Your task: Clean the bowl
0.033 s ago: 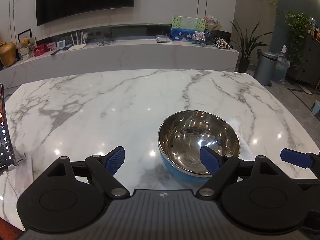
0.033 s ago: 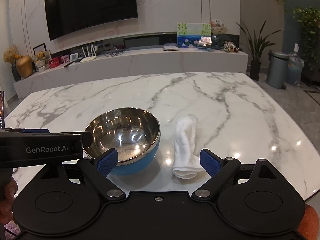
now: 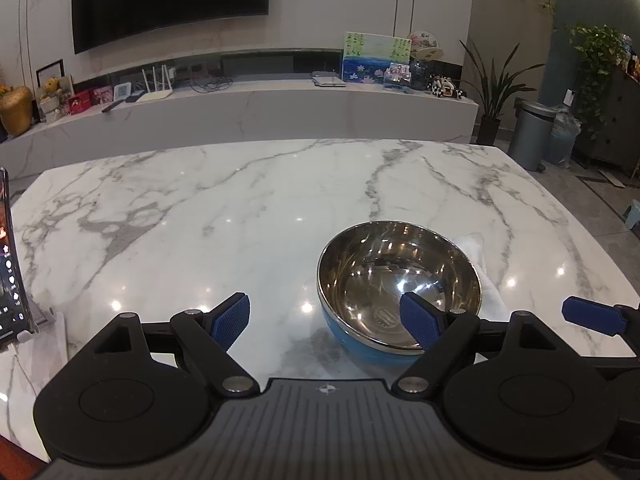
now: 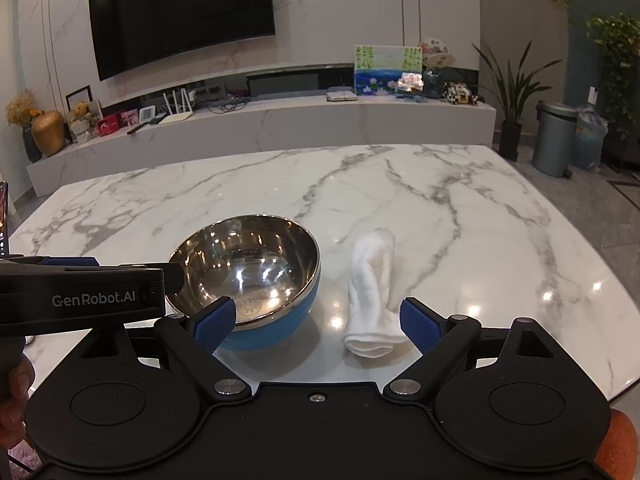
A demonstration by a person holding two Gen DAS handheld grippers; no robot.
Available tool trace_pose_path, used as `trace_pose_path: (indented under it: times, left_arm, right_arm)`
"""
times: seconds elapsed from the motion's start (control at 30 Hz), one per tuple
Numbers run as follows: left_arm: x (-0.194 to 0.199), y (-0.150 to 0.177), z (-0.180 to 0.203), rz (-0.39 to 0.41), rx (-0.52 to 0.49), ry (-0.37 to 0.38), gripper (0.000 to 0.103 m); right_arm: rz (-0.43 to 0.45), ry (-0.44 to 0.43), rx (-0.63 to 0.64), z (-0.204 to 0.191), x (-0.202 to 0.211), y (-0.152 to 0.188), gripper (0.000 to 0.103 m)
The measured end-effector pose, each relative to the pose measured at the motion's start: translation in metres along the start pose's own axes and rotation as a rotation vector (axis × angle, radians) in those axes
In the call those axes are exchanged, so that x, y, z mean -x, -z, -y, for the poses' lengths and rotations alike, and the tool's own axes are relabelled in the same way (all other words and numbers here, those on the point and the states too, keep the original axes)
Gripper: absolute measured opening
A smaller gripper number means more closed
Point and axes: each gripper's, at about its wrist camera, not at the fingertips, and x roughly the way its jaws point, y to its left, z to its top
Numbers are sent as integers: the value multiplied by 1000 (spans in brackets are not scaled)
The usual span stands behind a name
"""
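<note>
A steel bowl with a blue outside (image 3: 396, 276) (image 4: 248, 272) stands on the white marble table (image 3: 240, 208) (image 4: 460, 216) near its front edge. A rolled white cloth (image 4: 372, 300) lies just right of the bowl; in the left wrist view only a bit of the cloth (image 3: 480, 272) shows behind the bowl. My left gripper (image 3: 325, 318) is open and empty, its right finger in front of the bowl's near rim. My right gripper (image 4: 316, 322) is open and empty, its fingers either side of the bowl's right edge and the cloth's near end.
A phone on a stand (image 3: 10, 264) is at the table's left edge. Behind the table runs a long low marble cabinet (image 4: 280, 128) with small items, under a wall TV (image 4: 180, 12). A bin (image 4: 554, 138) and plants stand on the floor at right.
</note>
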Motion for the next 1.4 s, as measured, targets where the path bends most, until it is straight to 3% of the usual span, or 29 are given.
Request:
trace_pose_path:
  times: [0.57,1.0,1.07,1.1,1.4]
  left_arm:
    - [-1,1,1,-9,20,-16,82]
    - [-2,-3,-8,-17,74,56,83]
    - [-3,-4,-8,-23,75,78,90]
    - [-4,-4,-8,-28,74,92,103]
    - [-5,-5,-10,-30,92,93,102]
  right_arm:
    - [-11,9,0,1,-1,1,89]
    - [-15,11,6,-1,-1,1,89]
    - [-16,10,9,-1,-1,0,89]
    - [-16,9,10,-1,-1,0,89]
    - [-18,7,17,-3,-2,1,89]
